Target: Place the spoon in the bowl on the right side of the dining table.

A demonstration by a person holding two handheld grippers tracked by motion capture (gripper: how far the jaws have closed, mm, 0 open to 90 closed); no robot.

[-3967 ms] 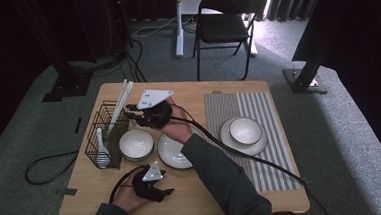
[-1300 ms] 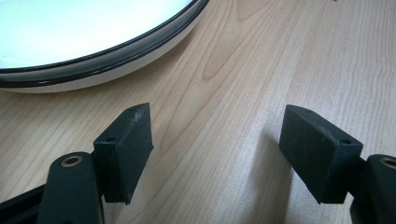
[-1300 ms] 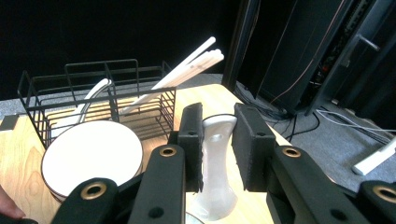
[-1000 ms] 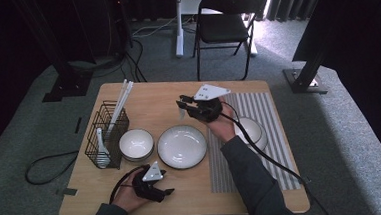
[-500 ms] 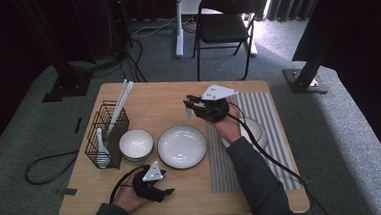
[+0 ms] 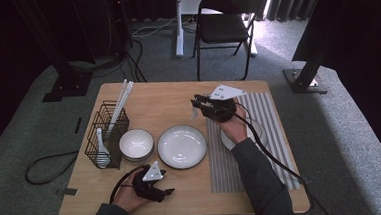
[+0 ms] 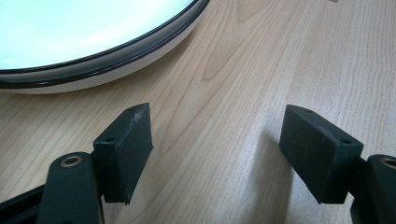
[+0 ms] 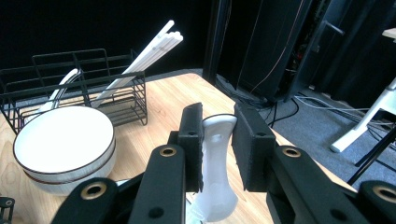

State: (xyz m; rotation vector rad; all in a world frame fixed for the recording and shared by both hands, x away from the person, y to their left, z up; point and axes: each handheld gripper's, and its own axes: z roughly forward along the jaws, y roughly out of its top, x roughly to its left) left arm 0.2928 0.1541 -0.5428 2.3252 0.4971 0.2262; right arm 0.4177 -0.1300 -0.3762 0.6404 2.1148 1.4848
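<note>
My right gripper (image 6: 199, 106) hovers above the table between the large plate (image 6: 182, 146) and the striped mat (image 6: 265, 155). It is shut on a white ceramic spoon (image 8: 215, 177), gripped by its handle between the black pads, with the spoon's bowl hanging below. My left gripper (image 6: 162, 192) rests near the table's front edge. In the left gripper view its pads stand wide apart and open (image 7: 219, 140) over bare wood, with the plate's rim (image 7: 116, 56) just ahead.
A black wire rack (image 6: 105, 133) at the left holds white chopsticks (image 8: 154, 44) and another spoon (image 6: 101, 148). A white bowl (image 6: 136, 144) sits beside it. A second bowl (image 6: 255, 136) lies on the mat, partly behind my right hand. A folding chair stands beyond the table.
My right gripper has travelled from the rack side over to the right, toward the mat, with the spoon in it. The left gripper has stayed put.
</note>
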